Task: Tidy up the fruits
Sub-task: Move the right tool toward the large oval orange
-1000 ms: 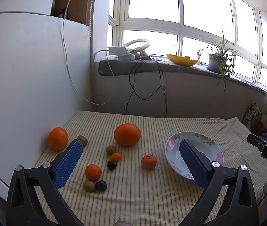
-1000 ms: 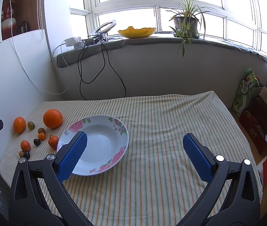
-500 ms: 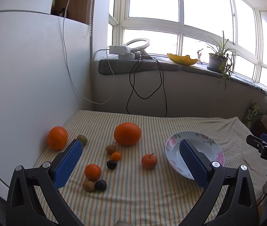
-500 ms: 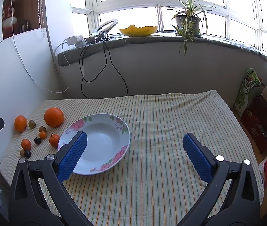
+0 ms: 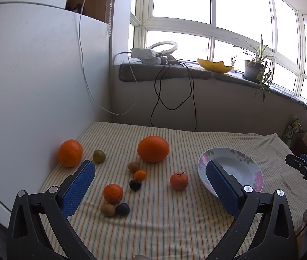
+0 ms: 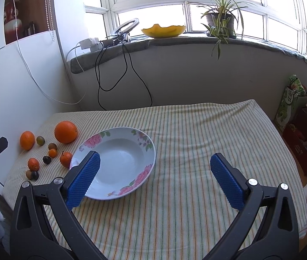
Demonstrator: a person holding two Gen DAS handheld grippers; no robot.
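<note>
My left tongs (image 5: 150, 181) wide, empty, moved little closer to fruits; big orange (image 5: 153, 149) same place. My right tongs (image 6: 154, 174) wide, empty, plate (image 6: 118, 162) now slightly nearer

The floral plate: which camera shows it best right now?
The right wrist view. There the floral plate lies nearly whole, empty, with only its near-left rim hidden behind one finger of the right tool. The left wrist view shows the plate off to the right, partly covered by a finger.
</note>
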